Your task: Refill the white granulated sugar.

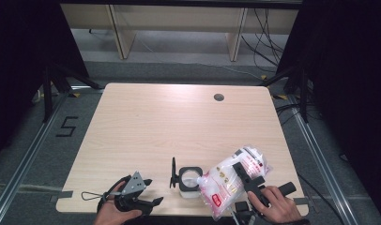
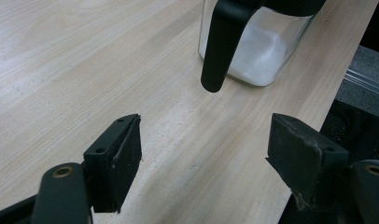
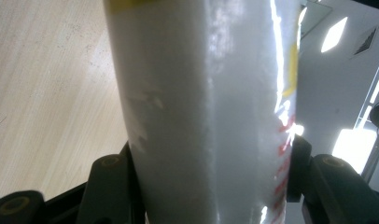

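high view, bag: right tool (image 1: 245,174) holds a clear plastic bag (image 1: 235,180) of white granules, red print on it, tilted with its lower end toward the jar (image 1: 189,182).
high view, jar: square glass jar with a black rim, open, standing near the worktop's (image 1: 179,122) front edge; black lid (image 1: 173,172) hinged up on its left side. The bag's low corner sits right at the jar's right rim; can't tell whether anything is flowing.
high view, left tool: left tool (image 1: 150,192) sits left of the jar, apart from it, pointed toward it, hand resting at the worktop edge.
left gripper view, state: jaws stand wide, nothing between them. Ahead is the jar (image 2: 257,46), white granules already covering the bottom, and the black lid arm (image 2: 222,44) hanging down in front of the glass.
right gripper view, state: both jaws pressed on the bag (image 3: 206,112) from either side, so a firm grip at about mid-width; film is taut and glossy.
step, judged: pouring the bag's contents into the jar.
do it well: keep the opened corner over the mouth, not the rim; raise the back end slowly so the flow stays thin.
do it well, 2: jar is unheld and close to the edge, so bring the left tool in on the glass to steady it before tipping further.
risk: squeezing harder may burst granules out sideways.
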Available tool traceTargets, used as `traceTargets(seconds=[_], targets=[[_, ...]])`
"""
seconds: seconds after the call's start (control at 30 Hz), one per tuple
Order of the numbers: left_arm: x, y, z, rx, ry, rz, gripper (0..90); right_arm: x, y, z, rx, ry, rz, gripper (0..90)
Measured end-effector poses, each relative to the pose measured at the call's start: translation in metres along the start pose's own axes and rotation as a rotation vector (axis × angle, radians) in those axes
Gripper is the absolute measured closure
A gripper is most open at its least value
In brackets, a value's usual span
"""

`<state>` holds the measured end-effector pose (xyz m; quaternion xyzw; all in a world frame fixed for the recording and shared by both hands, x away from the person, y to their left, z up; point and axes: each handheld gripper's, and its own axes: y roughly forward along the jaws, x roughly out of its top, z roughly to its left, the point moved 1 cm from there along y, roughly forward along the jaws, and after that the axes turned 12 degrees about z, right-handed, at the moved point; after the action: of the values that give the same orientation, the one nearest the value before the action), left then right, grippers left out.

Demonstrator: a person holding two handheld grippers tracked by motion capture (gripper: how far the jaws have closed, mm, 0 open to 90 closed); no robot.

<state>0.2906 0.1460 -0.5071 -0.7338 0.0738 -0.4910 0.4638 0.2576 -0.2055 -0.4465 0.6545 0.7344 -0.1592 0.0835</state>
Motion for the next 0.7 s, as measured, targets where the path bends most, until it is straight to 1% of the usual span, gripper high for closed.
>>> traceTargets(seconds=[0.03, 0.07, 0.1, 0.33, 0.37, 0.4, 0.6, 0.67, 0.7], targets=[[0.0001, -0.0002, 0.0004, 0.004, 0.006, 0.000, 25.6, 0.0000, 0.0006, -0.0009, -0.004, -0.010, -0.008, 46.8], [0.0001, -0.0001, 0.0003, 0.003, 0.004, 0.000, 25.7, -0.0003, 0.0007, -0.0006, -0.002, -0.008, -0.006, 46.8], [0.0001, 0.0000, 0.0003, 0.003, 0.004, 0.000, 25.7, -0.0008, 0.0000, 0.0010, 0.005, 0.009, 0.004, 46.9], [-0.0001, -0.0001, 0.0006, 0.004, 0.003, 0.004, 25.7, -0.0007, 0.0002, 0.0004, 0.004, 0.004, 0.001, 46.9], [0.0000, -0.0003, 0.0008, 0.007, 0.009, 0.004, 25.7, -0.0007, 0.0001, 0.0005, 0.004, 0.005, 0.002, 47.0], [0.0000, 0.0000, 0.0000, 0.000, 0.000, 0.000, 25.6, -0.0003, 0.0006, -0.0007, -0.002, -0.009, -0.007, 47.0], [-0.0001, -0.0003, 0.0006, 0.004, 0.003, 0.004, 25.7, -0.0001, 0.0003, -0.0010, -0.002, -0.010, -0.006, 47.0], [0.0000, 0.0000, 0.0000, 0.000, -0.001, 0.000, 25.7, -0.0002, 0.0004, -0.0011, -0.001, -0.010, -0.007, 47.1], [0.0001, -0.0002, 0.0003, 0.004, 0.006, 0.000, 25.7, -0.0002, 0.0005, -0.0009, -0.001, -0.010, -0.008, 47.1]])
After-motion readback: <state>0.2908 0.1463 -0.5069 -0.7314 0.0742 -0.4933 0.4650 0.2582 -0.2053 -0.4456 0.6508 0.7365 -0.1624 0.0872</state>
